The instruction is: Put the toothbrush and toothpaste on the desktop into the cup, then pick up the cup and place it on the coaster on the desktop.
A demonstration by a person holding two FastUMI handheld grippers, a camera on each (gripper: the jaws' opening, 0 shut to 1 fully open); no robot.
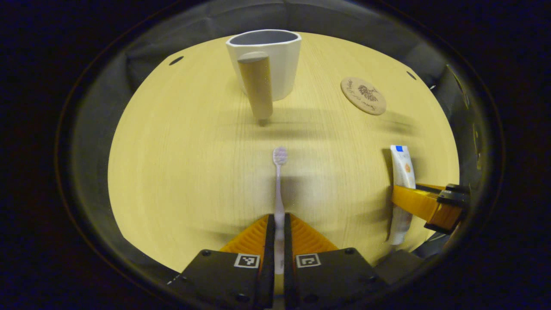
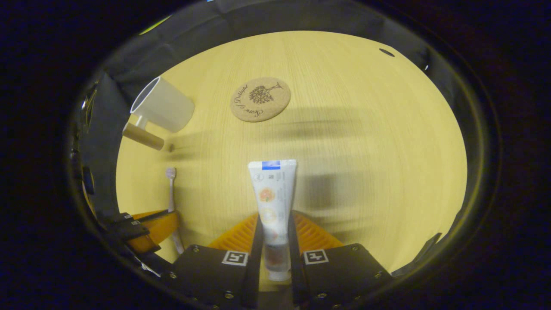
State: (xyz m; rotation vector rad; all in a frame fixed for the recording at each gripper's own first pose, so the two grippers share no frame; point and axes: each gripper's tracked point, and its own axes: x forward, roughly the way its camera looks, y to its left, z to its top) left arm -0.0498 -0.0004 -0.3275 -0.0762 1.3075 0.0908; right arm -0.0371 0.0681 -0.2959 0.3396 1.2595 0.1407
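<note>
Tongs, left (image 1: 275, 226): we see them clamped on the toothbrush handle.
Tongs, right (image 2: 274, 234): we see them clamped on the toothpaste tube.
Bench (image 1: 181, 172): pale wood, carrying everything.
Cup (image 1: 267, 60): upright at the far side, its handle toward us.
Coaster (image 2: 260, 99): flat and bare, right of the cup.
Toothpaste (image 2: 272, 193): cap end between our right tongs.
Toothbrush (image 1: 279, 181): bristles pointing toward the cup.

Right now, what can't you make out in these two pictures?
- Toothbrush handle end, left gripper view: hidden between the left gripper fingers.
- Toothpaste cap end, right gripper view: tucked inside the right gripper.
- Cup inside: rim hides the bottom.
- Coaster lettering: too small.
</note>
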